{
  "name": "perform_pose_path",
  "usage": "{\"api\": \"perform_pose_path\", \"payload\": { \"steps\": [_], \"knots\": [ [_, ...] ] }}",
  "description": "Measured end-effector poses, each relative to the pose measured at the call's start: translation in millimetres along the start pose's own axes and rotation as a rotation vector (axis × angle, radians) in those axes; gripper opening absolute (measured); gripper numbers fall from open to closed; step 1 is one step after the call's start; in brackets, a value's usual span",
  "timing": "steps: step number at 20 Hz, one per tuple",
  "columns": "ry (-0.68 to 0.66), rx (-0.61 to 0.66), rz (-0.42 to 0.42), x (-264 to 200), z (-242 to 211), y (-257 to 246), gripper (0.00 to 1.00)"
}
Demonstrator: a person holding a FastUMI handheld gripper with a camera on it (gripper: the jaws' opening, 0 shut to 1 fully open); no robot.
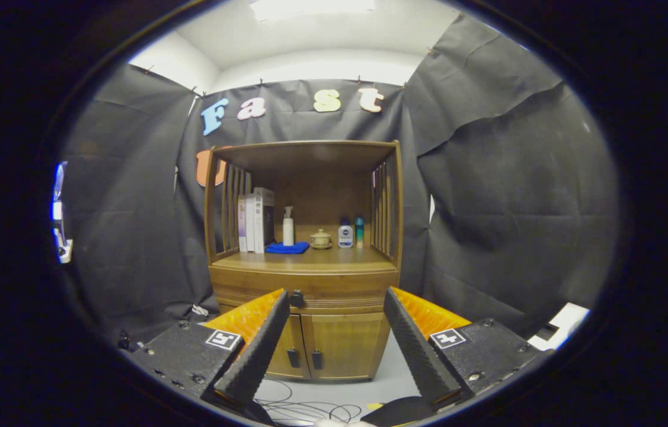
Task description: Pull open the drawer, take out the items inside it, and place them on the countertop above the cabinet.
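A wooden cabinet stands ahead of me against the booth's wall. Its drawer sits closed under the countertop, with a dark round knob at the middle. My gripper is open, fingers spread wide and holding nothing. The knob lies beyond the fingers, just beside the tip of the left one. What is inside the drawer is hidden.
On the countertop stand several books, a white spray bottle on a blue cloth, a small lidded pot and two small bottles. Two lower doors have dark handles. Cables lie on the floor.
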State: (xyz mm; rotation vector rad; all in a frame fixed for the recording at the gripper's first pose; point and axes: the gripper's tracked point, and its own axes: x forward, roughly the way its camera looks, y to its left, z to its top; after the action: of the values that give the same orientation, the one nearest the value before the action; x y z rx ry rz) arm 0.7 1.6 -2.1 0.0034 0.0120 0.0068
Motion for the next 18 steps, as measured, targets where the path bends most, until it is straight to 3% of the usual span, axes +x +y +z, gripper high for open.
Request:
{"api": "perform_pose_path", "payload": {
  "steps": [8,18],
  "knots": [
    [0.003,0.024,-0.007,13,4,-1,1.00],
    [0.015,0.008,0.019,131,-3,34,1.00]
  ]
}}
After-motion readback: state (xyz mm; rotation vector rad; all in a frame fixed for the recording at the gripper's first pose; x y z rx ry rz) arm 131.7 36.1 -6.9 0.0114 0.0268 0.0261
